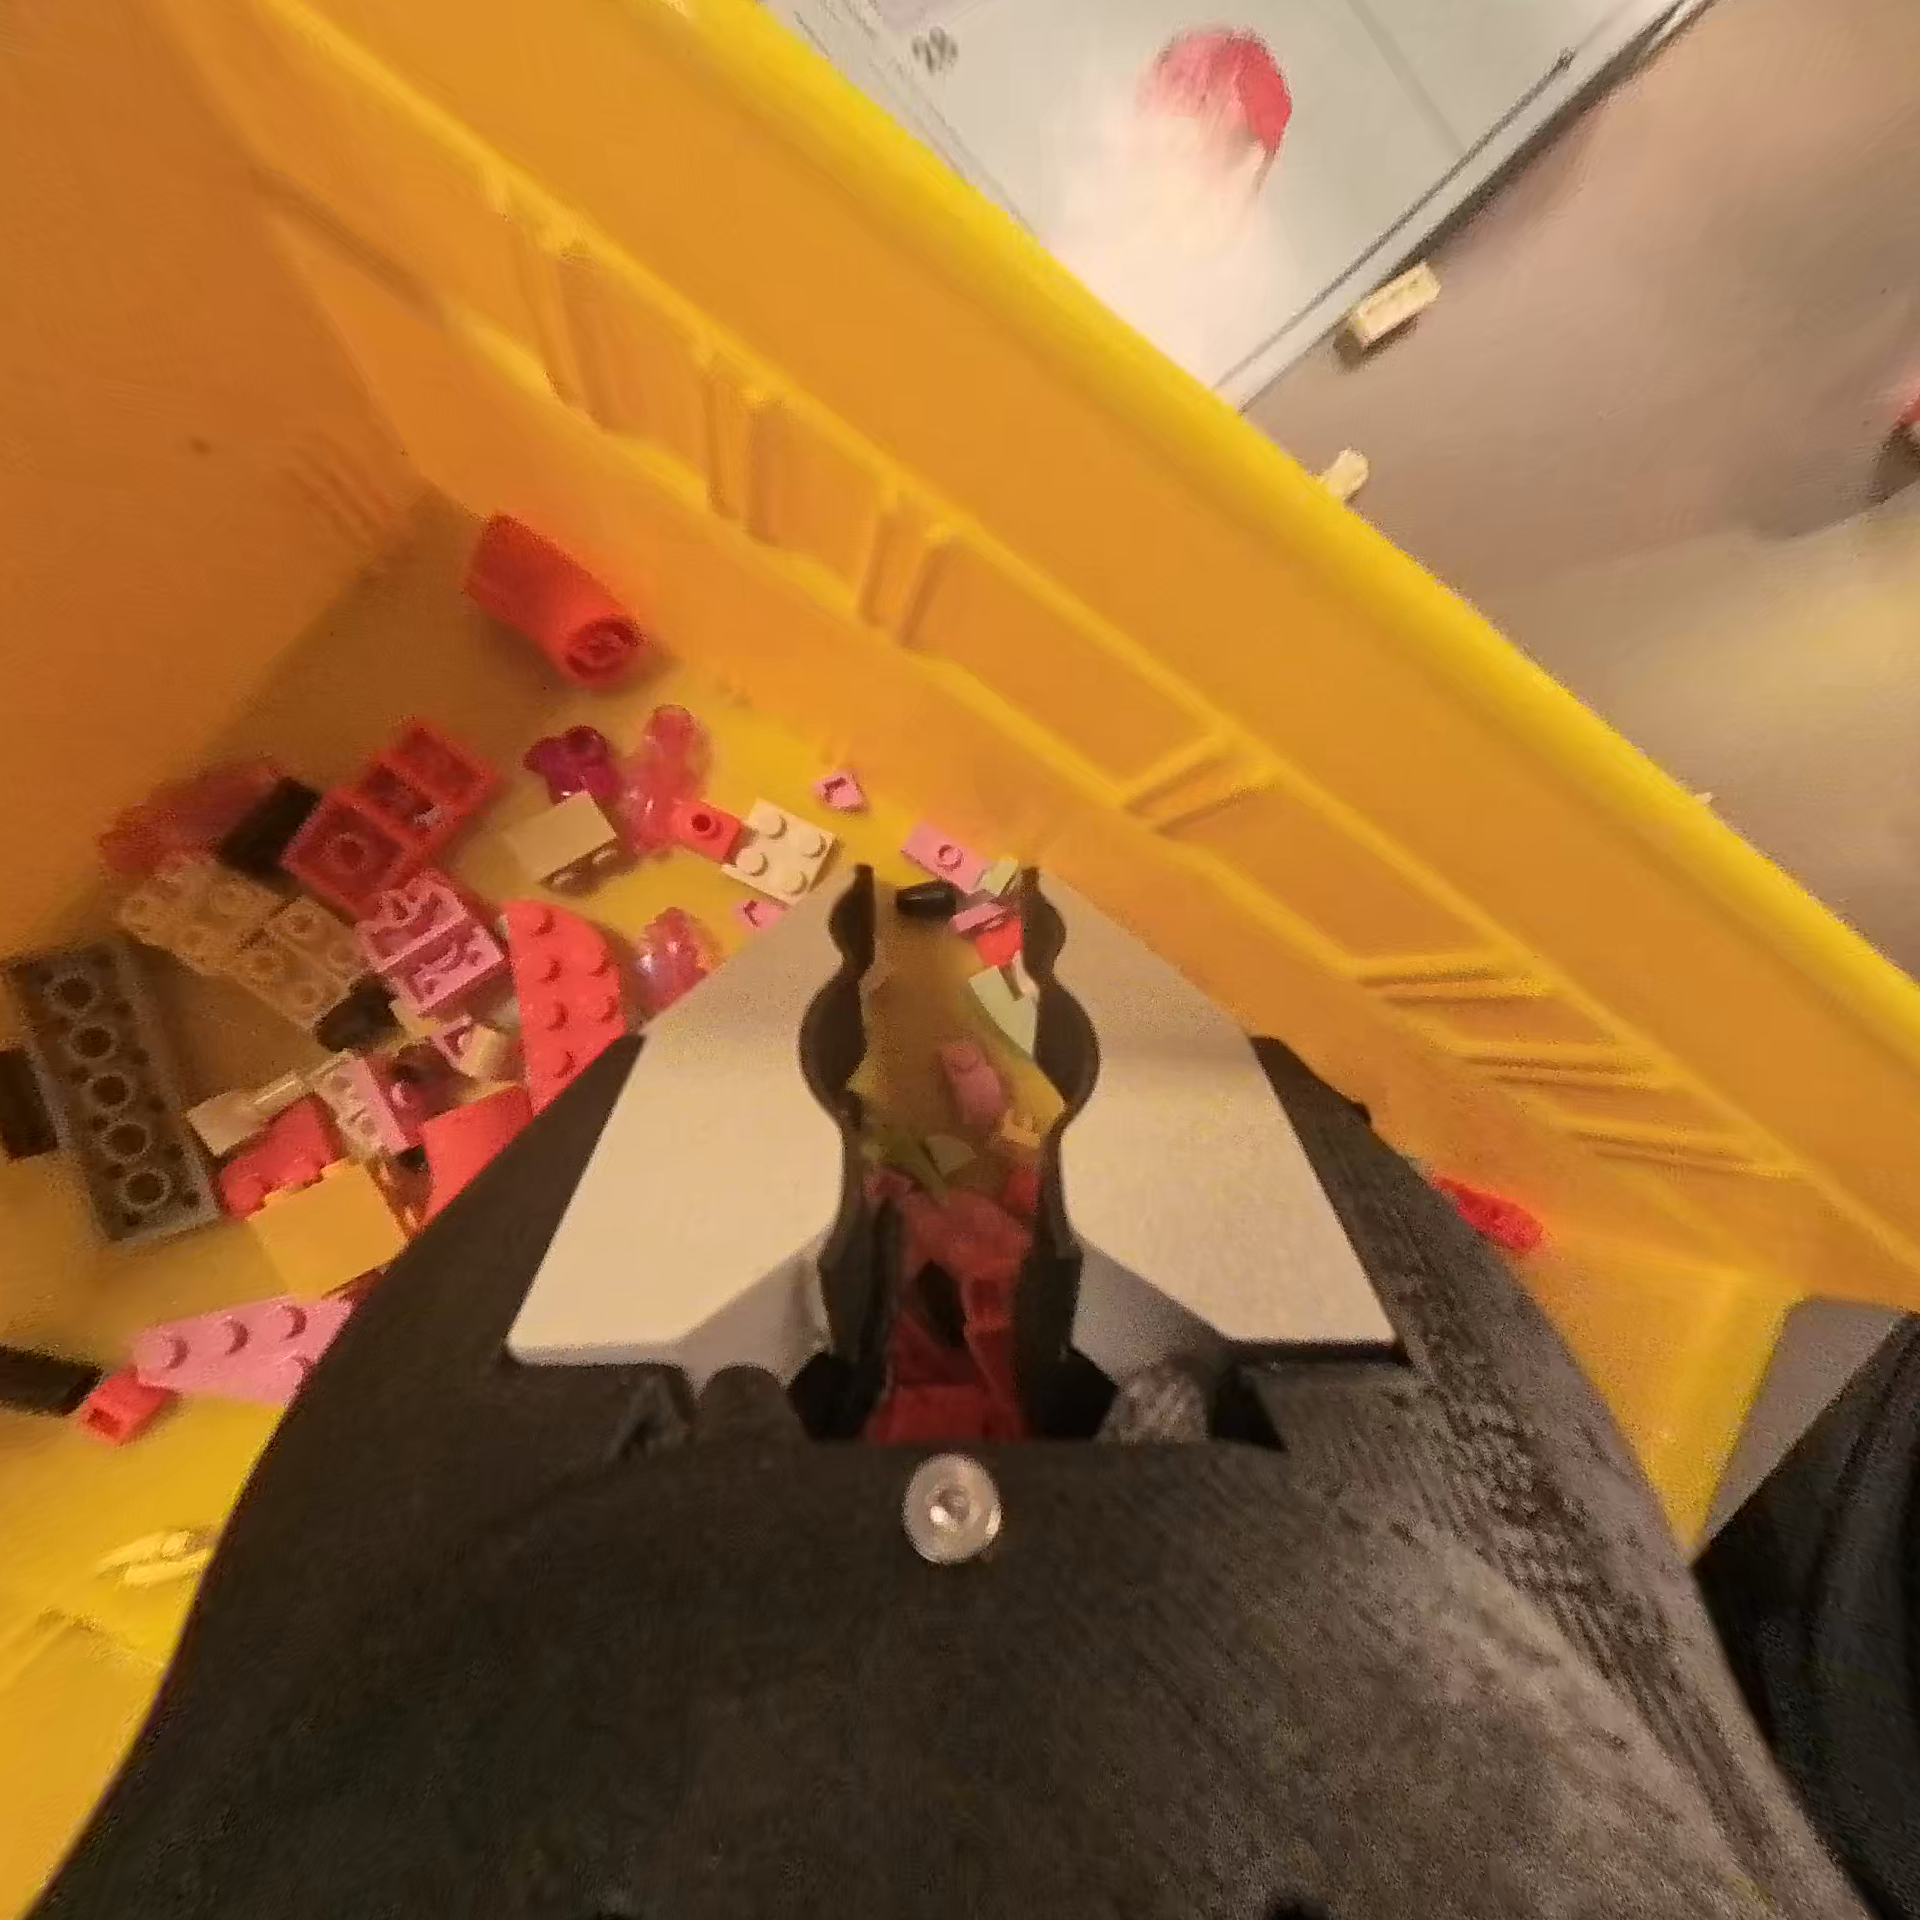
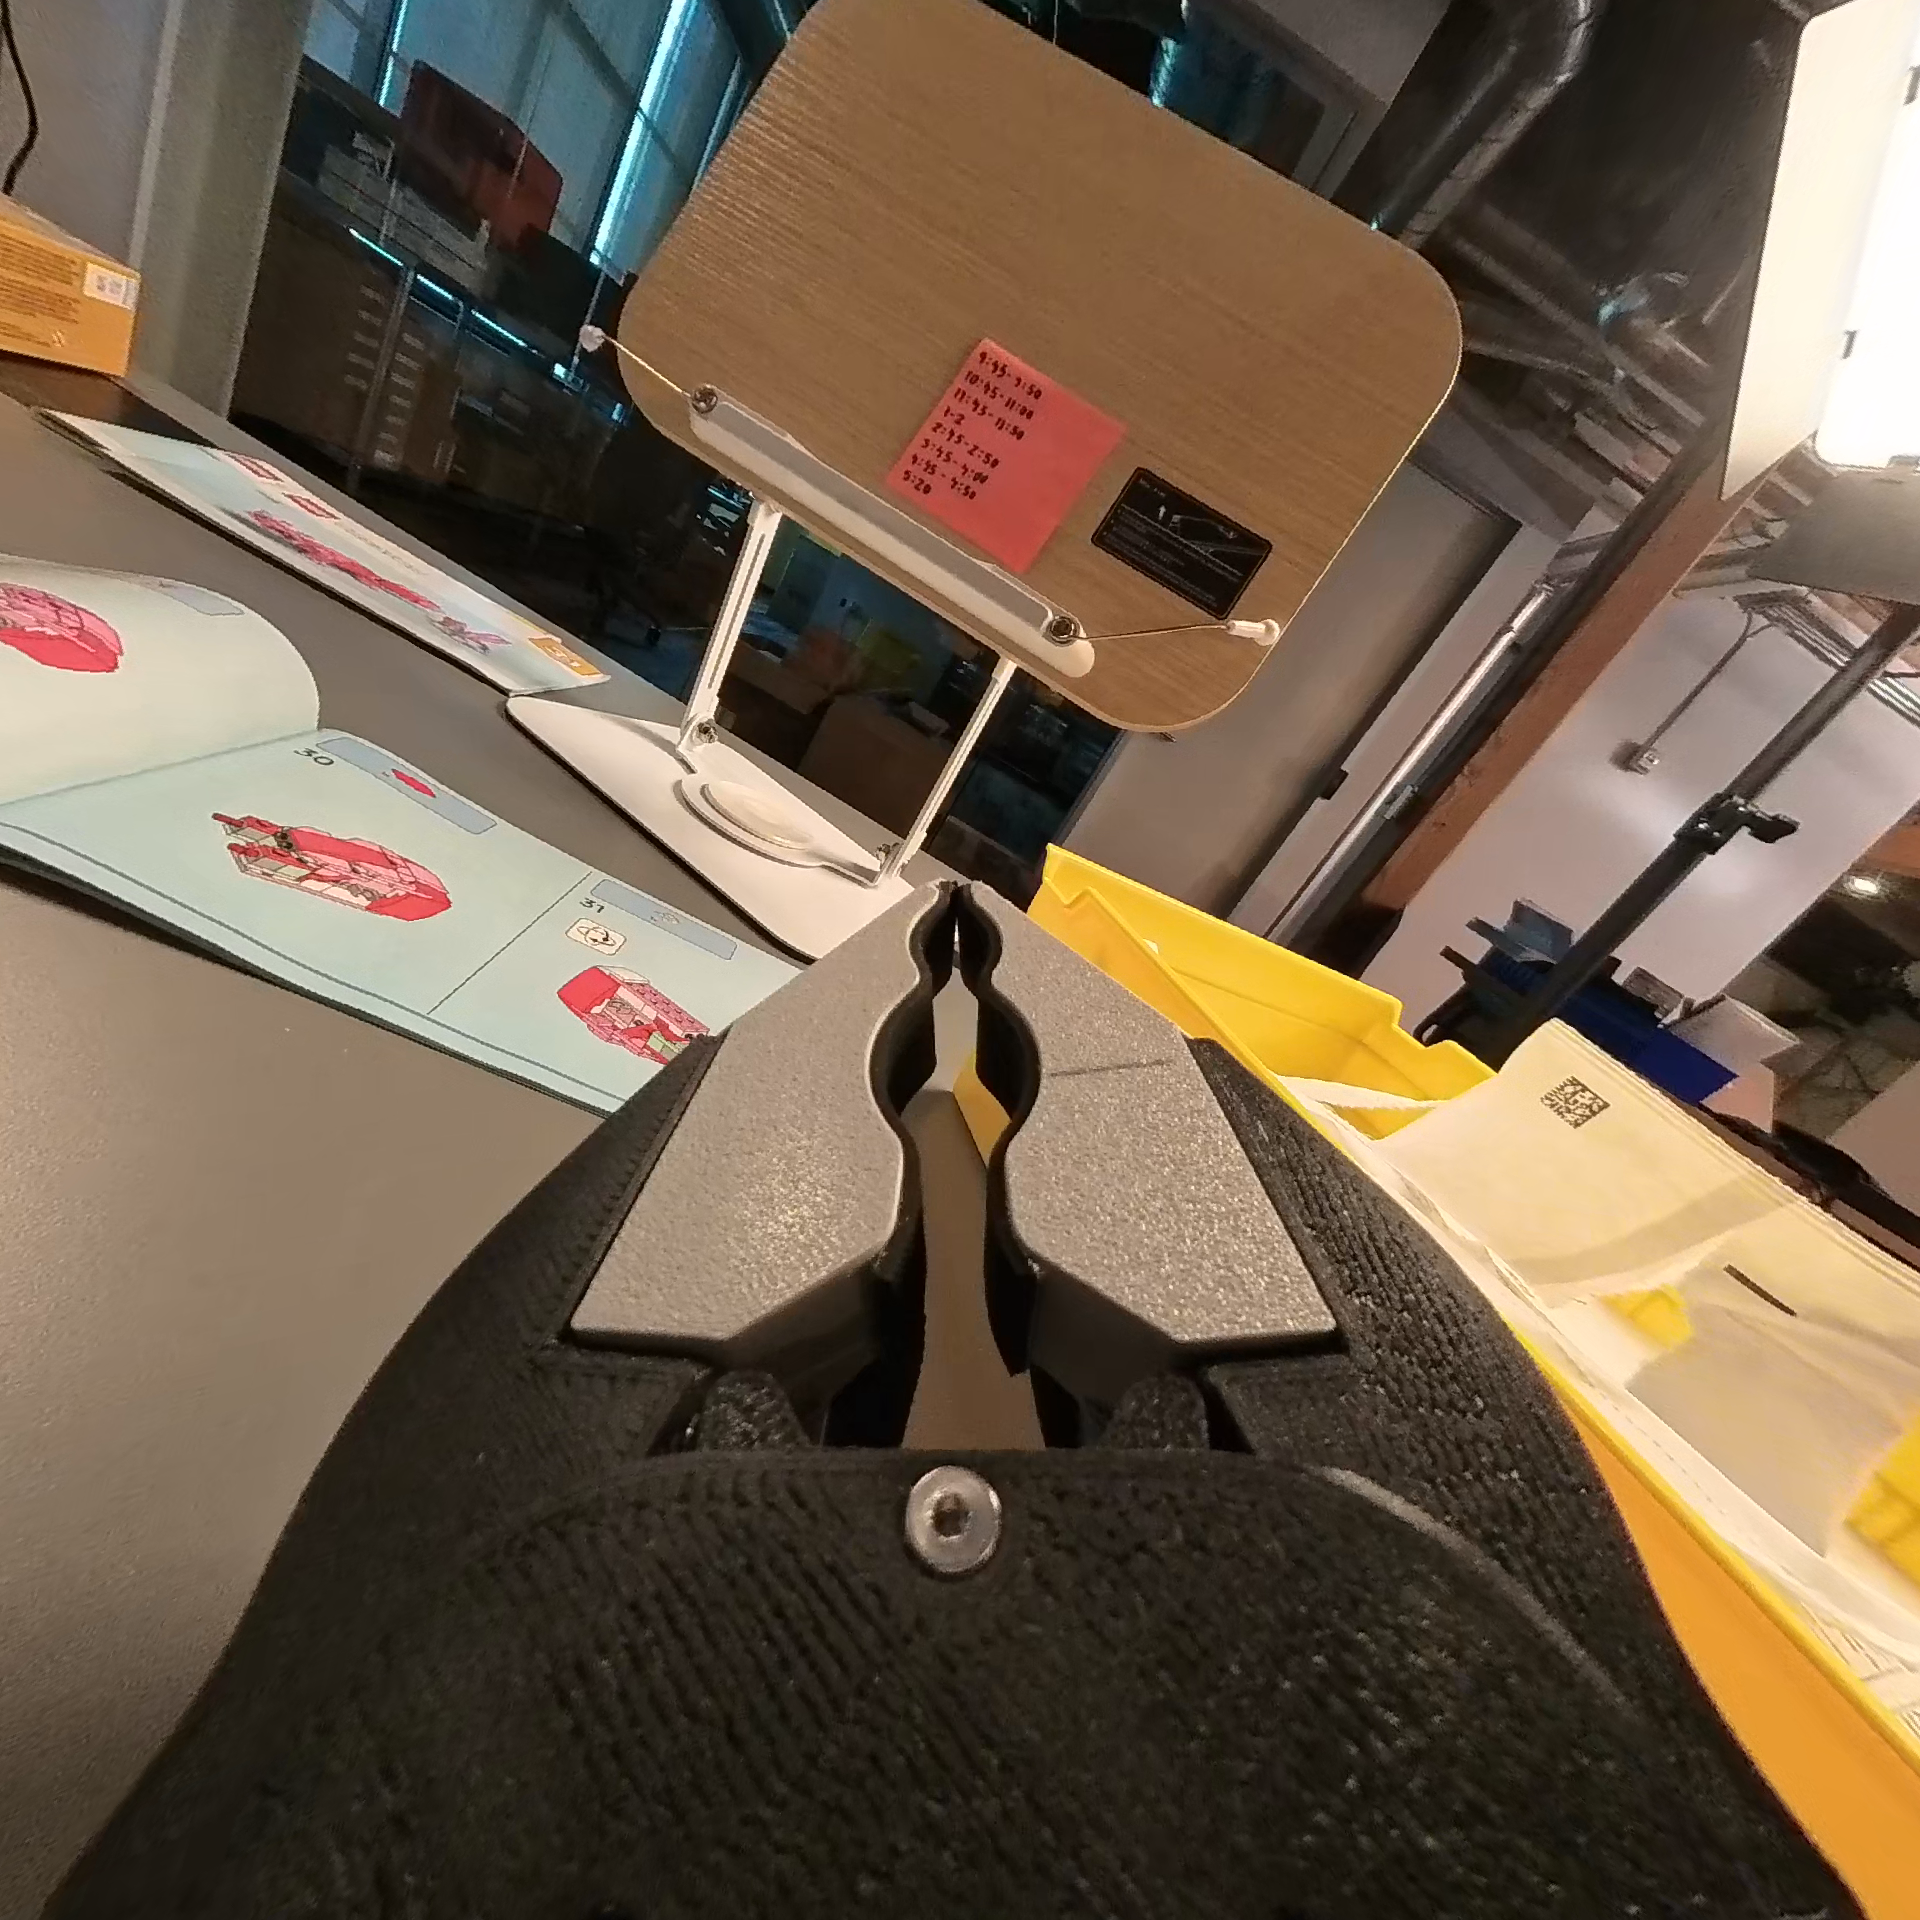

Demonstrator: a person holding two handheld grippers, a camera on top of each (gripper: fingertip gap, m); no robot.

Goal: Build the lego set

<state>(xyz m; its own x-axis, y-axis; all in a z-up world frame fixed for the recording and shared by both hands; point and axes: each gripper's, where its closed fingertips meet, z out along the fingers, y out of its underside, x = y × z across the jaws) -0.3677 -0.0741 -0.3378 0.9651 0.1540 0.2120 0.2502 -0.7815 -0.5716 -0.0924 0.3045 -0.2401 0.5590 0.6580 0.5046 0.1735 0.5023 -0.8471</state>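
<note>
Over the floor of a yellow bin [image 1: 1039, 540], the left hand-held gripper [image 1: 948, 904] points down with its two black fingers [image 1: 857, 935] parted and nothing pressed between them. Seen through the gap are a small black piece [image 1: 923, 900] and a few pink and red bits [image 1: 992, 935] lying on the bin floor near the tips; whether the tips touch any of them cannot be told, as the view is blurred. Just beyond the fingertips lies a white four-stud plate [image 1: 781, 847], with a pink tile [image 1: 940, 854] beside it. Farther left sits a heap of bricks: a red half-round plate [image 1: 566, 997], a pink printed brick [image 1: 436, 940], red square bricks [image 1: 390, 821], a grey holed beam [image 1: 109, 1091] and a red cylinder [image 1: 556, 597] apart near the wall.

On the other side, the right hand-held gripper [image 2: 953, 891] is closed, its grey fingertips [image 2: 925, 914] meeting with nothing between them. It hovers low above a dark bench [image 2: 208, 1195]. To its left lies an open instruction booklet [image 2: 343, 883]; ahead stands a white-based stand with a wooden board [image 2: 1039, 312] bearing a pink sticky note [image 2: 1003, 462]. Right of the fingers is a yellow bin [image 2: 1247, 987] holding clear bags [image 2: 1610, 1247].
</note>
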